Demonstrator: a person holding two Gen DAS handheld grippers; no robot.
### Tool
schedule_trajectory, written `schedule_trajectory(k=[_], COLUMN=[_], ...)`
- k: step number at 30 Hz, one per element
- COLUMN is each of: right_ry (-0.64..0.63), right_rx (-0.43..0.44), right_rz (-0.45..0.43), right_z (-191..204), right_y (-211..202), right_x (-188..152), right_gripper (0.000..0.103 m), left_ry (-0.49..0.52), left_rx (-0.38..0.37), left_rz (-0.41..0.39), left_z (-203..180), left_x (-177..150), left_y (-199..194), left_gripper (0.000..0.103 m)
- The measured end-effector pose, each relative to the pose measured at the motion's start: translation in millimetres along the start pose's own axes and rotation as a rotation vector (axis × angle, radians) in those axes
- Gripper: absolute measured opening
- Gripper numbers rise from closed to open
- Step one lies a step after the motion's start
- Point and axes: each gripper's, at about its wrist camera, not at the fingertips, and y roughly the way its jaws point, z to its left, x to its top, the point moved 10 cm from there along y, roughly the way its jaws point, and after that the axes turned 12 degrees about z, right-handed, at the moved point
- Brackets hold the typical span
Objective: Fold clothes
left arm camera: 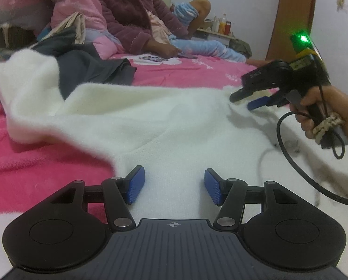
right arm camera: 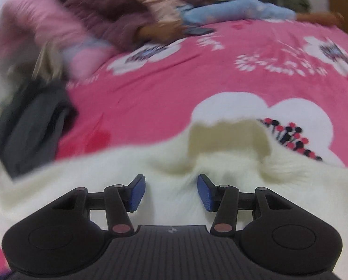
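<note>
A fluffy white garment [left arm camera: 136, 116] lies spread on the pink bed; it also shows in the right wrist view [right arm camera: 103, 170]. My left gripper [left arm camera: 174, 185] is open, its blue pads just above the white fabric, holding nothing. My right gripper [right arm camera: 171, 190] is open over the garment near its raised beige edge [right arm camera: 227, 135]. In the left wrist view the right gripper [left arm camera: 248, 100] sits at the garment's far right edge, held by a hand.
A dark grey garment [left arm camera: 92, 70] lies behind the white one, also at the left in the right wrist view [right arm camera: 31, 126]. A person in a purple robe [left arm camera: 131, 11] sits on the pink floral bedsheet [right arm camera: 174, 74]. A black cable [left arm camera: 297, 163] hangs from the right gripper.
</note>
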Motion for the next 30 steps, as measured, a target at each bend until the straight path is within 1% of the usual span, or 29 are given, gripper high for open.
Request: schedule_trajectory(k=[3, 6, 9, 11, 13, 15, 18, 19, 20, 21, 22, 24, 25, 27, 28, 30], right_ry=[0.023, 0.053, 0.169, 0.241, 0.294, 0.323, 0.322, 0.323, 0.334, 0.35, 0.384, 0.48, 0.502, 0.475, 0.456, 0.423], right_rx=[0.052, 0.072, 0.106, 0.154, 0.174, 0.153, 0.11, 0.088, 0.051, 0.008, -0.032, -0.092, -0.145, -0.22, -0.213, -0.131], right_rz=[-0.053, -0.084, -0.085, -0.066, -0.057, -0.069, -0.121, -0.139, -0.151, -0.16, -0.17, -0.208, -0.228, -0.261, -0.277, -0.296], right_z=[1.6, -7.5, -23.0, -28.8, -33.0, -38.9, -48.3, -55.3, -64.8, -75.2, -87.3, -110.2, -118.2, -120.5, -116.4, -100.5], right_y=[-30.6, -68.1, -99.7, -113.1, -128.5, -144.8, -166.5, -171.9, -176.2, -180.2, -185.5, -197.9, -204.0, -211.2, -212.8, -210.3], right_x=[-11.8, -41.6, -94.8, -140.1, -186.2, -229.1, -268.0, -274.8, -278.1, -280.5, -281.2, -279.3, -275.9, -265.0, -257.0, -241.4], right_gripper=[0.052, 0.052, 0.053, 0.053, 0.053, 0.053, 0.051, 0.048, 0.035, 0.026, 0.013, 0.014, 0.015, 0.017, 0.017, 0.017], left_ry=[-0.073, -0.114, -0.127, -0.13, -0.122, -0.1, -0.044, -0.023, -0.007, 0.001, -0.003, -0.015, -0.016, -0.012, -0.009, -0.011], left_rx=[-0.052, -0.079, -0.05, -0.048, -0.034, -0.009, 0.039, 0.063, 0.094, 0.125, 0.139, 0.144, 0.152, 0.171, 0.18, 0.192], left_rz=[-0.006, -0.005, -0.024, -0.021, -0.014, -0.016, -0.002, 0.012, 0.03, 0.049, 0.056, 0.05, 0.051, 0.051, 0.05, 0.051], left_z=[8.8, 15.9, 20.2, 21.2, 21.7, 21.2, 19.0, 18.4, 19.2, 20.8, 23.1, 27.1, 29.2, 32.4, 33.6, 36.0], left_x=[3.3, 3.7, 2.1, -0.5, -2.9, -4.6, -11.5, -15.7, -21.2, -26.9, -30.9, -36.1, -38.0, -41.3, -42.3, -42.5], left_y=[-11.9, -24.2, -36.5, -39.4, -41.4, -44.7, -45.5, -44.3, -42.5, -40.7, -41.2, -45.8, -48.4, -53.2, -55.9, -61.5], left_gripper=[0.057, 0.057, 0.061, 0.061, 0.061, 0.061, 0.061, 0.061, 0.061, 0.061, 0.061, 0.061, 0.061, 0.061, 0.061, 0.061])
